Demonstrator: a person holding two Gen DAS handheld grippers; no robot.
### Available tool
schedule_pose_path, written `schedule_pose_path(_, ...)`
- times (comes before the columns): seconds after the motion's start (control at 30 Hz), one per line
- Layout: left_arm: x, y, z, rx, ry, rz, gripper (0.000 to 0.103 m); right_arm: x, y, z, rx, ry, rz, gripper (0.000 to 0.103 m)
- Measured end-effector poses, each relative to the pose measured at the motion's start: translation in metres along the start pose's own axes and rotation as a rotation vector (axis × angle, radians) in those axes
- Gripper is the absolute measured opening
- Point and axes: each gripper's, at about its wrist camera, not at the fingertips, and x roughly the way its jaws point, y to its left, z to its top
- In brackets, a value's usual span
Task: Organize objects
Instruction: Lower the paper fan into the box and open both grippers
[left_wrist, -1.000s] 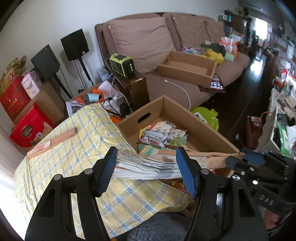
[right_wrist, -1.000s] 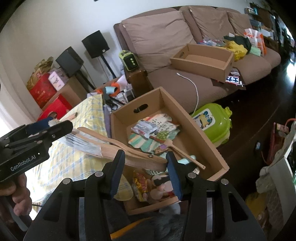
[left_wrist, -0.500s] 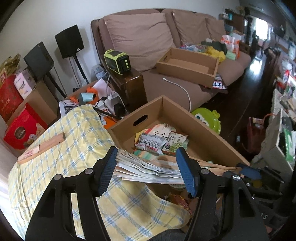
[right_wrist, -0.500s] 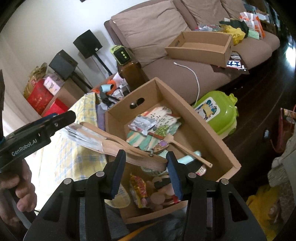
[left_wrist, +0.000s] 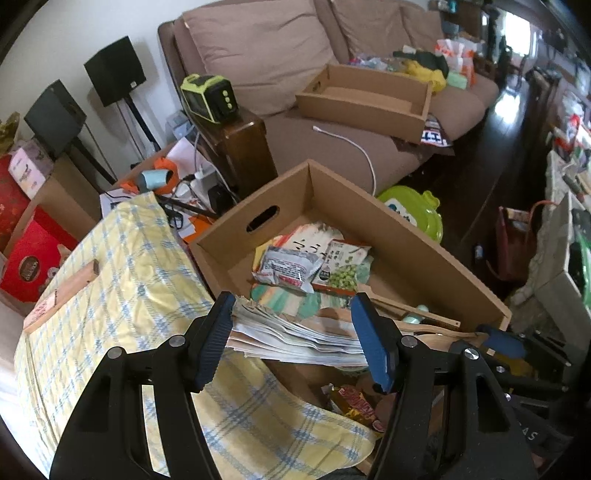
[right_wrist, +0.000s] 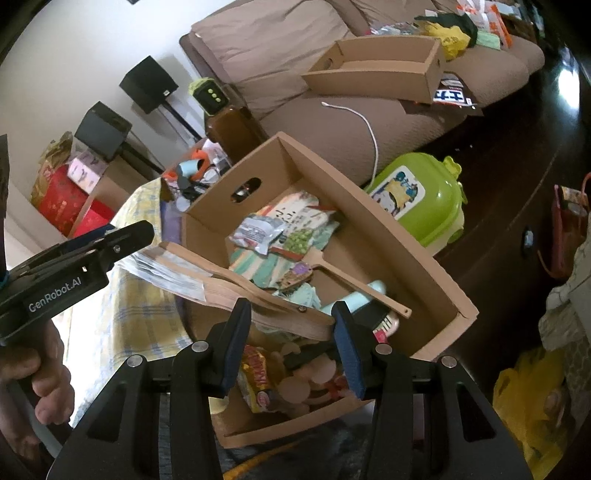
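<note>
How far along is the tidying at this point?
Partly done: snack packets and a wooden paddle already lie in the cardboard box. In hand: both grippers, left and right, hold a folded fan above it. Left: release it; wooden block remains on the cloth.

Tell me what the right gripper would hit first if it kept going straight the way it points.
Likely the snack packets and round wooden pieces piled in the near end of the cardboard box, just below the folded fan that the right gripper grips; depth is unclear.

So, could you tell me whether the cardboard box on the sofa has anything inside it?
No, the cardboard box on the sofa shows only its bare brown floor and walls in the left wrist view.
</note>
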Motion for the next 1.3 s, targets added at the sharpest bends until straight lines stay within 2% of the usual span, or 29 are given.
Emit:
schedule_pose_path(0.43,0.031,0.000,-0.002,-0.042,0.071,-0.028,0.061,0.009,-0.011,-0.003,0.052,0.041,-0.034,0.047)
schedule_pose_path(0.8,0.028,-0.021,0.012,0.010,0.055,-0.025,0.061,0.010,-0.022,-0.001,0.083,0.043,-0.064,0.048)
schedule_pose_path(1.3,0.042,-0.029,0.010,0.007,0.095,-0.015,0.063,0.012,-0.034,-0.002,0.136,0.069,-0.064,0.052)
